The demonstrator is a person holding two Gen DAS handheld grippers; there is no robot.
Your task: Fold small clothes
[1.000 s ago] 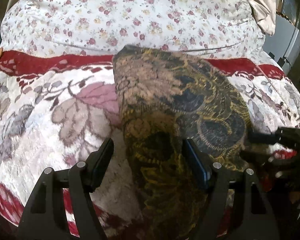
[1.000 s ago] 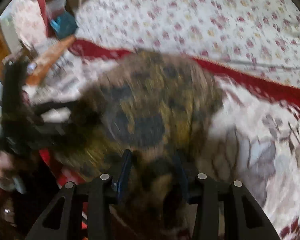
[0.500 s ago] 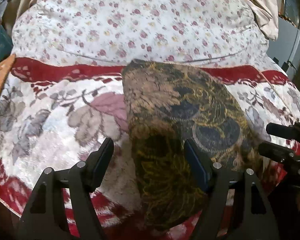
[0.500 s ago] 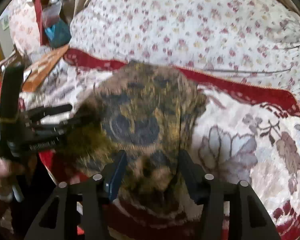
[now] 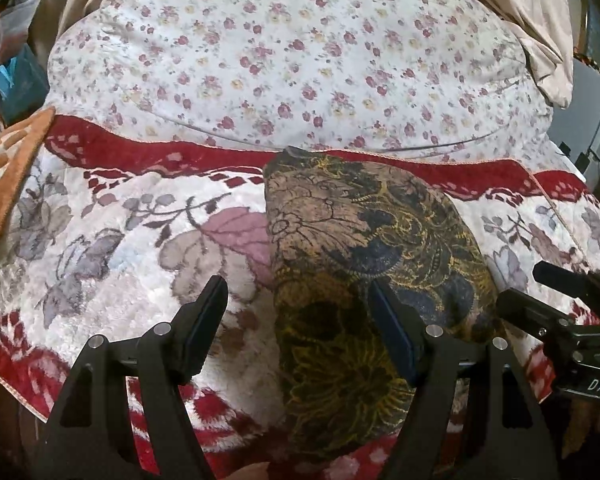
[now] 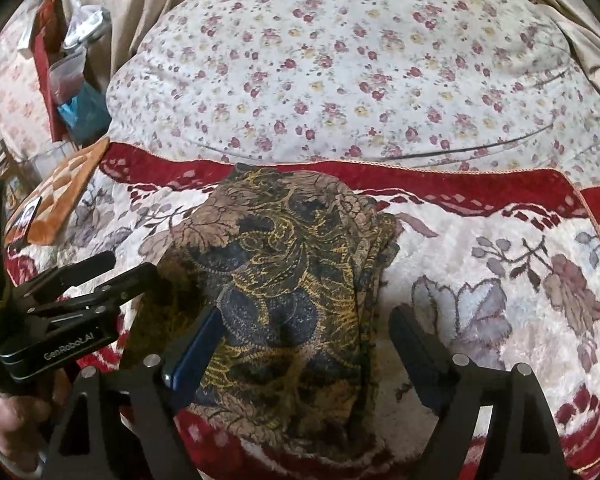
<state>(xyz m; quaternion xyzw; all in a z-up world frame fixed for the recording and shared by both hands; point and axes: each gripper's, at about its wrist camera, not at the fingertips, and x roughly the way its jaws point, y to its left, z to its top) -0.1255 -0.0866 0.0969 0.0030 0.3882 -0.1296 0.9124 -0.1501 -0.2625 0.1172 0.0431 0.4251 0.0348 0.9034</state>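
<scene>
Left wrist: folded cloth [image 5: 364, 280] btm cut off

Both grippers are matte black; the left gripper [image 5: 296, 316] has angular fingers with triangular cut-outs, silver screw heads and dark blue pads [image 5: 392, 336]; the right gripper [image 6: 304, 332] is built alike; white "GenRobot.AI" lettering marks the left one's body; a hand [image 6: 8, 420] wears a silver bangle.
</scene>
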